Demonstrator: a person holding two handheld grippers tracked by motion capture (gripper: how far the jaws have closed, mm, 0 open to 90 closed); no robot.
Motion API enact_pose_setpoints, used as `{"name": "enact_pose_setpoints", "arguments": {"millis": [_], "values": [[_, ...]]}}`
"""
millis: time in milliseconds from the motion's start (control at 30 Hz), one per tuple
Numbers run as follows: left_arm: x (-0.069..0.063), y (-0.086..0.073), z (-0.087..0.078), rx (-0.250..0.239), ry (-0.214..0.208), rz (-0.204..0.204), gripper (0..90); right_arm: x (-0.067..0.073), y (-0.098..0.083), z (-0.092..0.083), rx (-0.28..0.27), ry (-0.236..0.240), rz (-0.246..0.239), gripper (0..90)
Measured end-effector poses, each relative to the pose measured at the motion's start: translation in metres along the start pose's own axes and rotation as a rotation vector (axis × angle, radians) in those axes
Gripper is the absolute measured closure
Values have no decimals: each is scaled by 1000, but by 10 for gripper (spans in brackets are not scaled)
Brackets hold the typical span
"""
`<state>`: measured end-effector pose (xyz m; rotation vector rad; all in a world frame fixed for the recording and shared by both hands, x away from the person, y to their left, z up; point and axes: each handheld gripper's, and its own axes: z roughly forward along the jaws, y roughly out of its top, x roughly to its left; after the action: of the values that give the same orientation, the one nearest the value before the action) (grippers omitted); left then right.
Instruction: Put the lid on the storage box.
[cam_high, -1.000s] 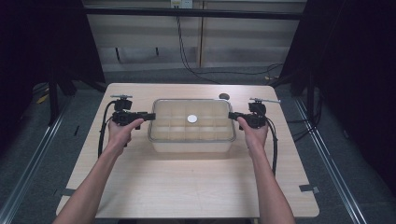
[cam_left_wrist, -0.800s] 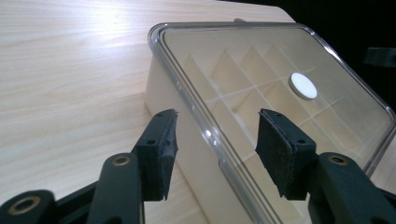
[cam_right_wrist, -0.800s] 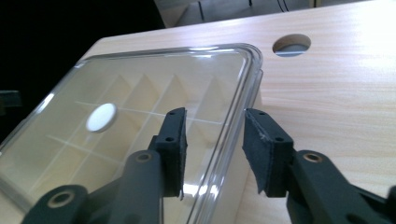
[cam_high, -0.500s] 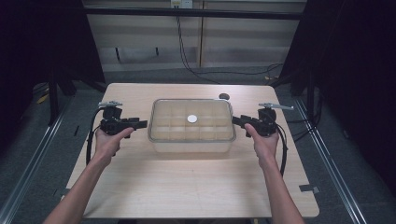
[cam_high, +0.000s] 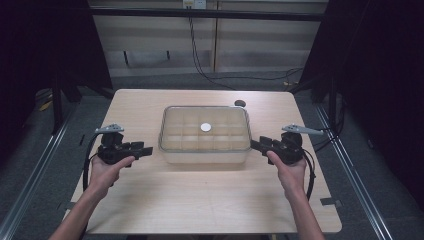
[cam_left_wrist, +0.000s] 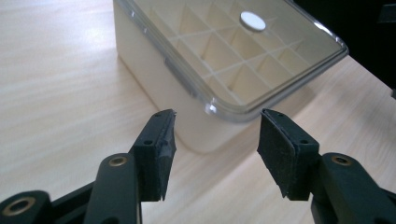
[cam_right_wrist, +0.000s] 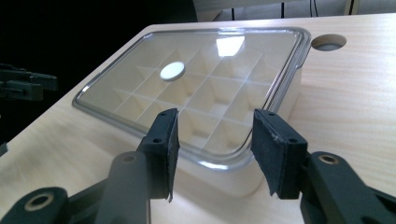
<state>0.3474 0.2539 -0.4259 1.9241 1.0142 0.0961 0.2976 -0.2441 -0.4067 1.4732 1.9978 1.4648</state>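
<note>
Wooden table (cam_high: 200, 200) bears one lidded box (cam_high: 205, 134) between two grippers (cam_high: 148, 149) (cam_high: 253, 144), jaws wide.

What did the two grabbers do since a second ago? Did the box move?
Both let go of the box and backed off. The left gripper slid away to the left, the right gripper to the right, both toward the person, and both now sit open, clear of the box sides. The box stayed in its spot on the table, clear lid on, white dot on top.

Each black hand-held gripper (cam_high: 144, 150) has two screwed, pad-faced jaws, a grey three-cornered plate (cam_high: 109, 128) and a trailing black cable (cam_high: 89, 162).
</note>
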Motion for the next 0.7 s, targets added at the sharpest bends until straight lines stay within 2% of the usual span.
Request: {"name": "enact_pose_setpoints", "arguments": {"millis": [100, 133, 167, 267, 433, 500, 567, 600, 700], "values": [[0, -7, -5, 12, 23, 4, 458, 5, -7, -7, 7, 0, -9, 501], [-2, -10, -7, 1, 34, 0, 453, 8, -12, -10, 17, -6, -13, 485], [-4, -12, -8, -5, 28, -8, 453, 8, -12, -10, 17, -6, -13, 485], [-13, -23, -14, 6, 20, 17, 452, 11, -23, -19, 21, -11, -6, 460], [-21, -37, -20, 10, 7, 22, 452, 14, -35, -28, 28, -3, 0, 443], [-25, -44, -21, 21, 16, 25, 449, 15, -41, -32, 34, 2, 3, 443], [-30, -53, -20, 47, 48, 31, 416, 16, -49, -35, 37, 8, 15, 451], [-32, -58, -20, 54, 41, 35, 406, 18, -58, -36, 40, 11, 26, 449], [-37, -68, -21, 70, 10, 30, 401, 20, -67, -37, 47, 19, 35, 445]]}}
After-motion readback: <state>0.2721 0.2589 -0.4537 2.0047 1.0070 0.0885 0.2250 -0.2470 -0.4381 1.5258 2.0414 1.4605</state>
